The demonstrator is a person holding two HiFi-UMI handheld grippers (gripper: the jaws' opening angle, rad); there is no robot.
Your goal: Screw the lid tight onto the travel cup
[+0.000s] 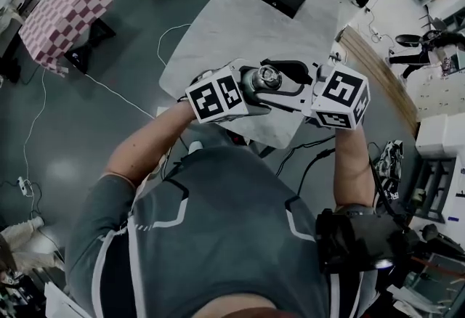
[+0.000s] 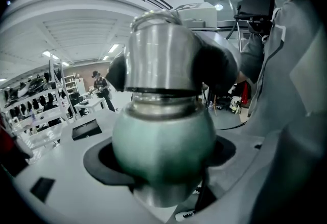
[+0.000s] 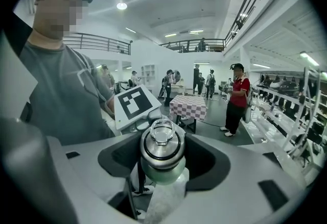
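- Your left gripper has its fingers clamped on the green travel cup, held in the air above the table's near edge.
- Your right gripper has its fingers spread wide and gripping the steel lid.

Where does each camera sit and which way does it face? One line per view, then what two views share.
Head view: on the person's head, looking down at the travel cup over the table; torso and forearms show.
Left gripper view: on the left gripper, facing the cup's green body; a sleeve shows.
Right gripper view: on the right gripper, facing the lid and the person's torso.
Shared: both gripper views see the cup, from opposite ends.
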